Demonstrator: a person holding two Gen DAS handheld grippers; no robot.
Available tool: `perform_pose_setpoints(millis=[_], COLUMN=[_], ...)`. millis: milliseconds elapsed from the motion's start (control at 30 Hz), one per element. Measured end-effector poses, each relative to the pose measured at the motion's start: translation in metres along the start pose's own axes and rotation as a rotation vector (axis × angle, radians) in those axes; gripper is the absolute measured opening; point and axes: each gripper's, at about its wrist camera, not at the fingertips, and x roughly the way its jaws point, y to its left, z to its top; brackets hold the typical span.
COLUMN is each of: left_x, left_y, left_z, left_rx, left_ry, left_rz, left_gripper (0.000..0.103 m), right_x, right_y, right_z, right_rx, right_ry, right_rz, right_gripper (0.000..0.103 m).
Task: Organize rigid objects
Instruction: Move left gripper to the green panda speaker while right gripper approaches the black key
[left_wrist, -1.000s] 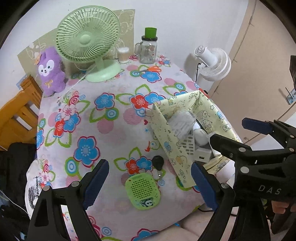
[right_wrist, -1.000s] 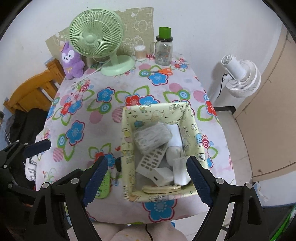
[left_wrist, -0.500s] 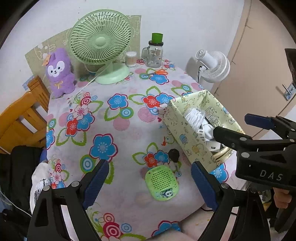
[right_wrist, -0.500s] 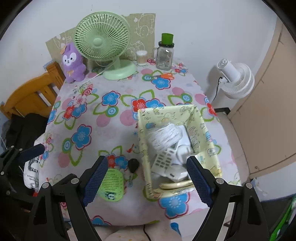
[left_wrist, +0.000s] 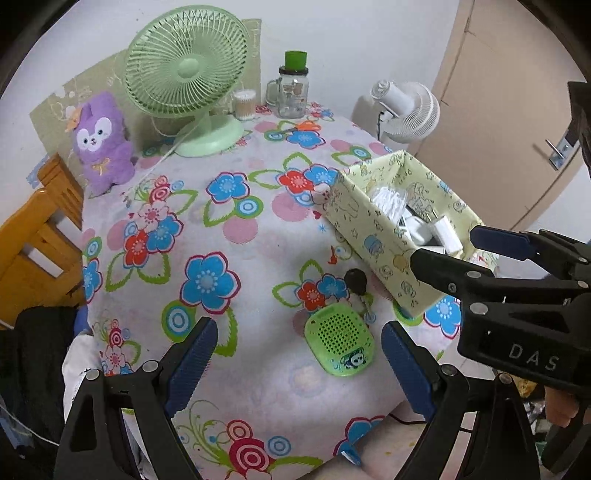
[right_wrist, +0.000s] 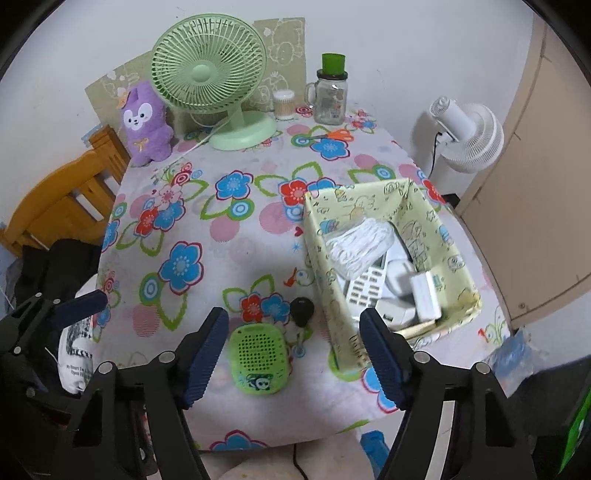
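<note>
A green square speaker (left_wrist: 340, 340) (right_wrist: 258, 357) lies near the table's front edge, with a black key fob (left_wrist: 355, 281) (right_wrist: 302, 311) just behind it. A yellow patterned box (left_wrist: 384, 236) (right_wrist: 334, 288) to their right holds a white cable bundle (right_wrist: 356, 246), a remote and chargers. My left gripper (left_wrist: 297, 363) is open and empty, above the front edge, left of the speaker. My right gripper (right_wrist: 293, 356) is open and empty, its fingers straddling the speaker from above. It also shows in the left wrist view (left_wrist: 448, 248) near the box.
A green desk fan (right_wrist: 212, 74), a purple plush (right_wrist: 146, 123), a glass jar with a green lid (right_wrist: 330, 94), a cotton-swab tub (right_wrist: 283, 105) and orange scissors (right_wrist: 332, 136) stand at the back. A wooden chair (right_wrist: 59, 199) is left; a white floor fan (right_wrist: 467, 138) is right.
Both grippers have pulled back and shifted left. The right gripper has moved from over the box to over the speaker. Both stayed open.
</note>
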Motion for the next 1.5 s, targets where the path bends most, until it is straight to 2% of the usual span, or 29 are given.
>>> perform_pose_setpoints(millis=[500,833,933,1133,1500], left_x=[0.058,0.093,0.102,0.116,0.141], left_y=[0.0,0.004,0.002,-0.012,-0.037], left_z=[-0.02,-0.028,-0.029,-0.032,-0.037], left_rx=[0.041,0.018,0.015,0.112,0.23], left_ry=[0.108,0.182,0.214,0.227,0.249], left_rz=[-0.029,-0.094,-0.142,-0.126,-0.113], left_gripper=[0.092,0.092,0.092,0.092,0.092], right_x=[0.025,0.047,0.052,0.066,0.087], right_y=[0.021,0.011,0.006,-0.004,-0.02], right_z=[-0.024,-0.046,-0.052,-0.065,-0.08], right_rx=[0.011,0.045,0.061,0.12,0.17], right_ry=[-0.024,-0.023,-0.008,0.016,0.056], right_rz=[-0.018,-0.03,-0.042,-0.047,-0.047], right_gripper=[0.074,0.073,0.07,0.069,0.068])
